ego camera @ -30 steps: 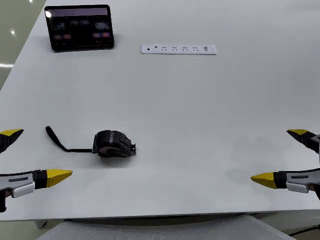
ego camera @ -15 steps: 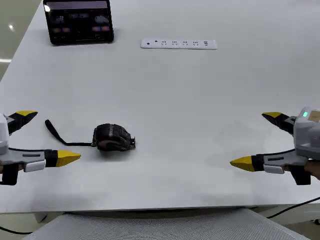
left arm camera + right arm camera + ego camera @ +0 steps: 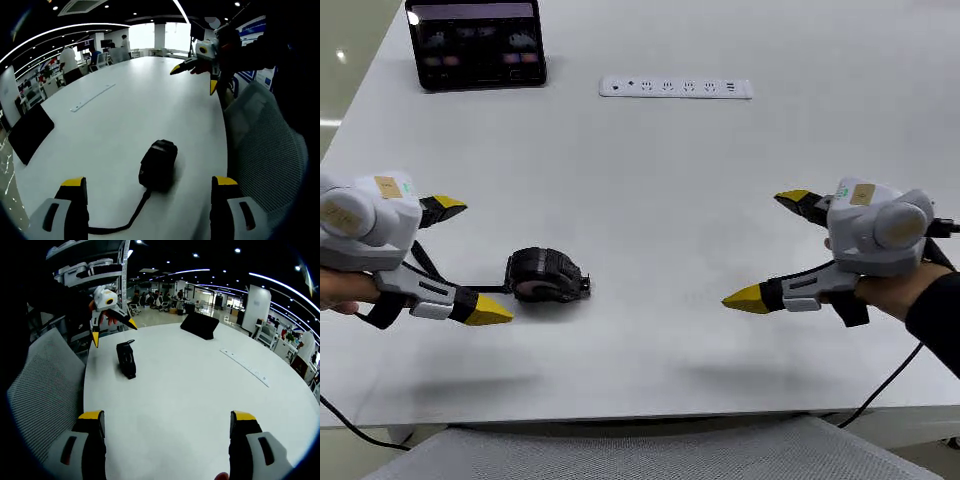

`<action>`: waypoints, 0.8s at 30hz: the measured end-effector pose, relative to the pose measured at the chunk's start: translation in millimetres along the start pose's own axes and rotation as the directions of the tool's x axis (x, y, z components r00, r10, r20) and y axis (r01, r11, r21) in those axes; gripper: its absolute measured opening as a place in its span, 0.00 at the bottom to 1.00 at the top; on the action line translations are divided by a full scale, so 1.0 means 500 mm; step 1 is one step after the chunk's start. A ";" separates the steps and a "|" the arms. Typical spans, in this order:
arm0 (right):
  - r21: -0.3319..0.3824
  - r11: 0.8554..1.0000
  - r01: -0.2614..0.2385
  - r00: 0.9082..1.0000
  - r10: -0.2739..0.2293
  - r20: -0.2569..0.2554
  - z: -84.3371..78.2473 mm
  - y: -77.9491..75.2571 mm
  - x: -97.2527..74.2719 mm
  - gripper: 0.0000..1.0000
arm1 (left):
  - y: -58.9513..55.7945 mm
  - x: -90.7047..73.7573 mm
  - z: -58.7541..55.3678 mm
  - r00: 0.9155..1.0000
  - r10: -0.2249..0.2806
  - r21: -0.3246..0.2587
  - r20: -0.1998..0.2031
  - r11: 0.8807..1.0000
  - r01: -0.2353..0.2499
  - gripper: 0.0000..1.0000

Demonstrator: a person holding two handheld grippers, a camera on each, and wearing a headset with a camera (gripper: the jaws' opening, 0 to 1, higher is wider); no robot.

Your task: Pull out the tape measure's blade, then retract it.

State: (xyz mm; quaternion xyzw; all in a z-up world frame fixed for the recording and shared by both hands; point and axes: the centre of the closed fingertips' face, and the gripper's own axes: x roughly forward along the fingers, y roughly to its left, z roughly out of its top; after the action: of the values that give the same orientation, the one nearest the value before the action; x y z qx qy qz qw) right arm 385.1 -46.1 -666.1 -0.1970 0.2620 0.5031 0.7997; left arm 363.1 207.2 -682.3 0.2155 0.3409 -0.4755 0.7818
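Note:
A black tape measure [image 3: 545, 276] lies on the white table [image 3: 650, 180], its blade in and its black wrist strap [image 3: 428, 268] trailing left. My left gripper [image 3: 468, 258] hovers open just left of it, over the strap, yellow tips pointing at the case. In the left gripper view the tape measure [image 3: 159, 165] sits close ahead between the open left gripper [image 3: 149, 182] tips. My right gripper [image 3: 765, 248] is open well to the right, apart from the case. From the right gripper view the tape measure [image 3: 126, 359] lies far ahead of the right gripper [image 3: 167, 415].
A dark tablet [image 3: 477, 45] stands at the far left of the table and a white power strip [image 3: 676, 88] lies at the far middle. A grey mesh chair [image 3: 650, 455] sits at the near edge. People and desks fill the room beyond.
Both grippers have come inward over the table, the left up to the strap beside the tape measure and the right toward the middle. The tape measure has stayed put.

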 end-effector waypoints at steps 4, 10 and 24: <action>-0.033 0.998 -0.047 0.999 0.047 -0.023 0.004 0.021 0.035 1.00 | -0.010 0.023 0.013 0.999 -0.043 0.014 -0.005 0.999 0.043 0.98; -0.123 0.983 -0.135 0.990 0.129 -0.054 0.015 0.063 0.077 0.99 | -0.019 0.063 0.019 0.993 -0.091 0.039 -0.071 0.995 0.094 0.96; -0.180 0.940 -0.291 0.957 0.283 -0.067 0.067 0.141 0.194 0.80 | -0.047 0.111 0.016 0.973 -0.151 0.149 -0.174 0.973 0.178 0.44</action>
State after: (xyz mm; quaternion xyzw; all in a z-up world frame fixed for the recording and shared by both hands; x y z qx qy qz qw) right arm 363.1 70.4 -703.2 -0.2411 0.2553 0.6327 0.6901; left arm 362.3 158.0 -718.3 0.2878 0.3795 -0.5461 0.6891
